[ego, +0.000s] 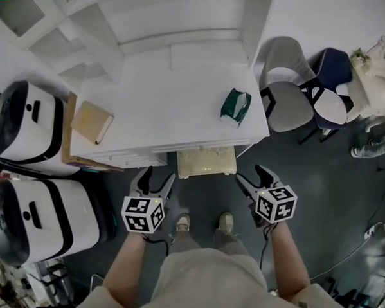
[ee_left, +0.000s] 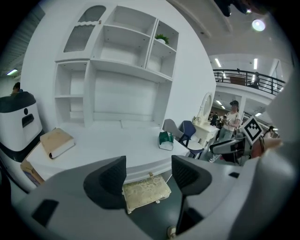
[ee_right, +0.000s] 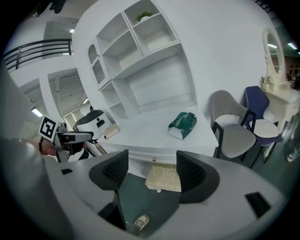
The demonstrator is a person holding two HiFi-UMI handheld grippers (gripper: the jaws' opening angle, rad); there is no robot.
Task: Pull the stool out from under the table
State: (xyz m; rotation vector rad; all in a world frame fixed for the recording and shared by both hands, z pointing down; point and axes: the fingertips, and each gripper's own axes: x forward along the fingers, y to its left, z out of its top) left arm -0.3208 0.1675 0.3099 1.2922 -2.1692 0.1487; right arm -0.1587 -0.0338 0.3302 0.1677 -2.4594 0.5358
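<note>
Most of the stool (ego: 206, 162) is hidden beneath the table (ego: 177, 99). Only the front strip of its seat shows past the middle of the table's front edge, and its legs cannot be made out. The seat is a squarish cushion, pale cream with a faint pattern. The left gripper (ego: 158, 176) and right gripper (ego: 250, 173) hang near the seat's two front corners, each with fingers spread and nothing pinched; the cushion shows beyond both gaps, untouched
</note>
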